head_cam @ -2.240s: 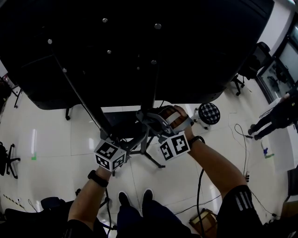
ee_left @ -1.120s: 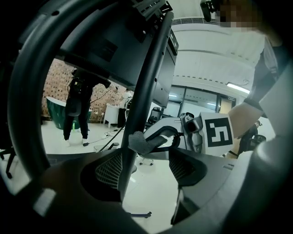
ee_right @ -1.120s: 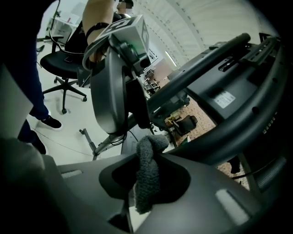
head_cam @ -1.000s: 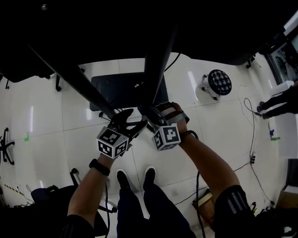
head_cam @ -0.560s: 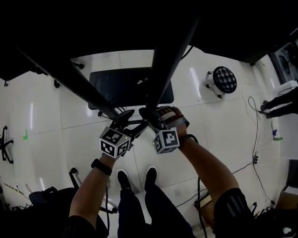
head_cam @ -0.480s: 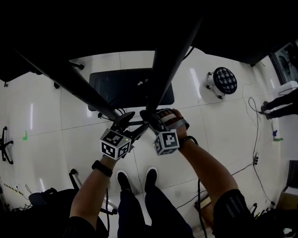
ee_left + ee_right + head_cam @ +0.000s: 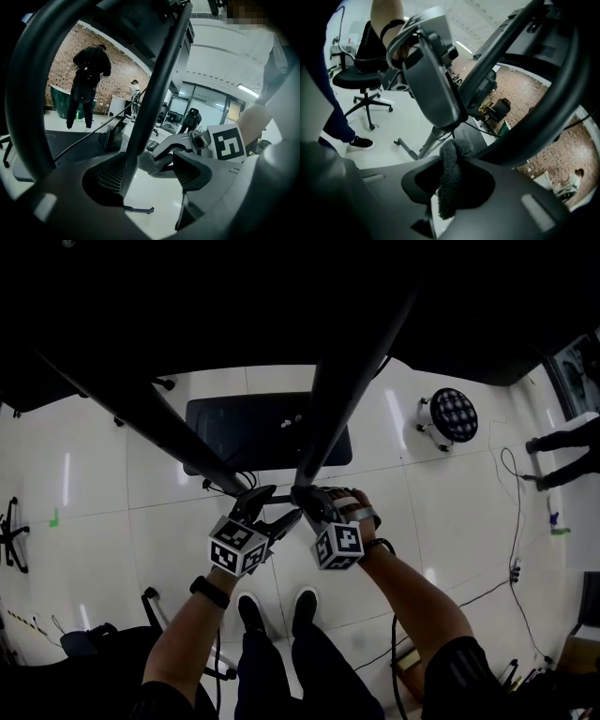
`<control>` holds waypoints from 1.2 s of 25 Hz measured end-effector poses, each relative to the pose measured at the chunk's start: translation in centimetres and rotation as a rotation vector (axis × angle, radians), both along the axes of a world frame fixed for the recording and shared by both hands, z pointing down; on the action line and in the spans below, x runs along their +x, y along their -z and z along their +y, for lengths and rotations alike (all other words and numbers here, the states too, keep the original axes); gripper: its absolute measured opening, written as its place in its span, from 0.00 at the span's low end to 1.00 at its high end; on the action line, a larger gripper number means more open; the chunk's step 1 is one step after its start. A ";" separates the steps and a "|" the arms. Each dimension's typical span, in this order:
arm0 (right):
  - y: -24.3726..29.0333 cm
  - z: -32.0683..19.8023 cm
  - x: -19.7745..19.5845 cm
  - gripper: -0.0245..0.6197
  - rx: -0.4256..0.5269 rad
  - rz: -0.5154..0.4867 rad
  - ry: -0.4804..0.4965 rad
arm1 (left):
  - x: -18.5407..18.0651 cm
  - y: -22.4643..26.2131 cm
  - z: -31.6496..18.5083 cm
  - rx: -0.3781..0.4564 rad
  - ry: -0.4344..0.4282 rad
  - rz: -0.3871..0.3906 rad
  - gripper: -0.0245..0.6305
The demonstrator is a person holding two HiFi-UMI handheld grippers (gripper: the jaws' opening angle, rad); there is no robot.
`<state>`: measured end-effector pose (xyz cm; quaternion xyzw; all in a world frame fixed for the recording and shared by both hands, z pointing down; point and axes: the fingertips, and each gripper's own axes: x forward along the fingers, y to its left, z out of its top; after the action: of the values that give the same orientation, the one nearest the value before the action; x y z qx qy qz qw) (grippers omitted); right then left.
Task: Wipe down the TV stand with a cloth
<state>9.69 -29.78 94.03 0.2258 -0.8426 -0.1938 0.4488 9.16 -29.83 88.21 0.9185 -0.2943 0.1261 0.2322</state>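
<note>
The TV stand's black upright pole [image 7: 337,399] rises from its dark base plate [image 7: 262,432] on the white floor, under the TV's black back. Both grippers meet at the pole's lower part. My left gripper [image 7: 278,503] is open, and the pole [image 7: 154,93] runs between its jaws, close to the left one. My right gripper [image 7: 309,498] is shut on a grey fuzzy cloth [image 7: 452,173], whose tip [image 7: 147,162] touches the pole. The left gripper [image 7: 433,89] fills the upper part of the right gripper view.
A second black strut [image 7: 141,399] slants down to the left. A checked stool [image 7: 454,414] stands at right, with cables [image 7: 511,512] on the floor nearby. An office chair [image 7: 361,77] and people [image 7: 86,79] are farther off. My shoes [image 7: 277,610] are just below the grippers.
Both grippers stayed together at the pole and shifted slightly lower along it. The right one kept hold of the cloth.
</note>
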 end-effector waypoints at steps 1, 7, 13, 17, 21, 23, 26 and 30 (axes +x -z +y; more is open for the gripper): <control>1.0 0.5 -0.1 0.13 -0.033 -0.059 -0.028 | -0.2 0.8 0.3 0.005 -0.001 0.000 0.56; 11.3 5.0 0.3 0.13 -0.273 -0.494 -0.217 | -2.5 9.3 3.9 0.060 0.007 0.002 0.56; 24.7 7.3 0.7 0.13 -0.259 -0.737 -0.189 | -6.1 19.9 7.8 0.206 0.033 -0.049 0.56; 32.6 9.9 1.5 0.13 -0.258 -0.879 -0.197 | -7.6 26.0 12.4 0.217 0.076 -0.013 0.56; 38.5 13.7 1.8 0.13 -0.224 -0.936 -0.178 | -8.7 30.1 16.0 0.261 0.102 -0.003 0.56; 40.2 15.7 1.5 0.13 -0.241 -0.982 -0.180 | -9.6 31.6 17.6 0.272 0.113 0.006 0.56; 42.1 19.3 0.2 0.13 -0.275 -0.998 -0.153 | -10.5 33.5 20.2 0.281 0.124 0.054 0.56; 43.6 23.7 -1.7 0.13 -0.245 -0.956 -0.146 | -11.6 36.0 23.8 0.306 0.118 0.098 0.56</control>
<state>8.03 -6.10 50.46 0.2932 -0.9527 0.0638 0.0480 -2.42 -6.04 52.22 0.9292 -0.3519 0.0209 0.1107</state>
